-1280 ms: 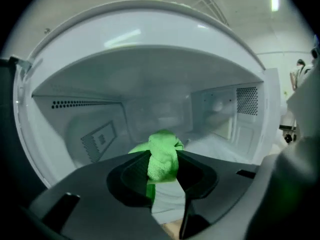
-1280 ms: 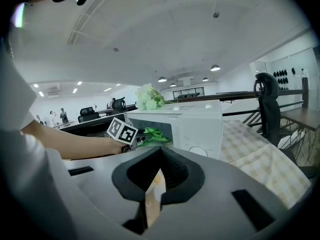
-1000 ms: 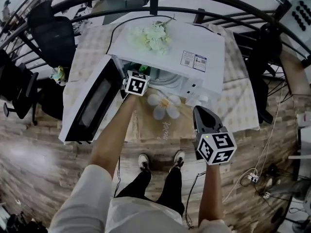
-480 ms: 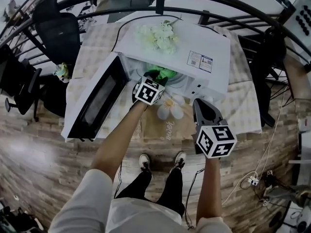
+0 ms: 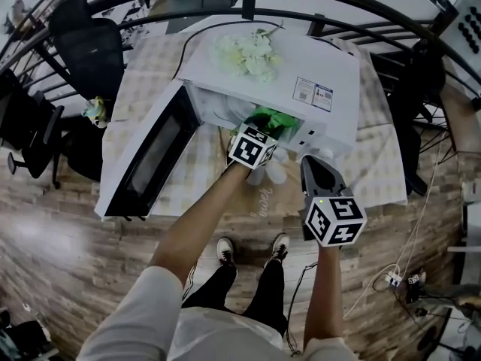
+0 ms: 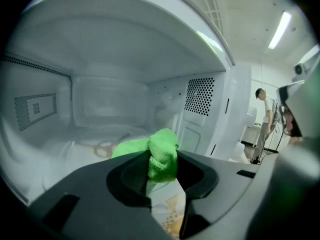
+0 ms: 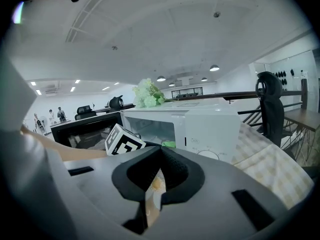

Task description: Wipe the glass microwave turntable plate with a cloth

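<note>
Firmly closed on a bunched green cloth (image 6: pixel 161 145), the left gripper (image 6: pixel 163 155) sits at the mouth of the open microwave (image 5: pixel 301 70). A soft wad pokes out past its jaw tips and the rest trails toward the cavity floor. The right gripper (image 7: pixel 159 154) has its jaws together with nothing between them. It hangs back in front of the microwave's control panel, apart from the work.

Just beyond the cloth, the glass turntable plate (image 6: pixel 65 151) lies flat on the cavity floor, hazy but readable, with its roller ring (image 6: pixel 102 148) showing through it. The cloth looks close above the plate's near edge; contact cannot be confirmed. The door (image 5: pixel 146 156) stands swung wide to the left, and pale flowers (image 5: pixel 244 55) rest on top of the microwave.

The plate is probably rigid, smooth and breakable, and fairly heavy. Resting loose on the ring, it would likely spin or rock under a sideways wipe. Steadying it at the near rim with the empty gripper seems the sensible hold, with light, even pressure from the yielding cloth.
</note>
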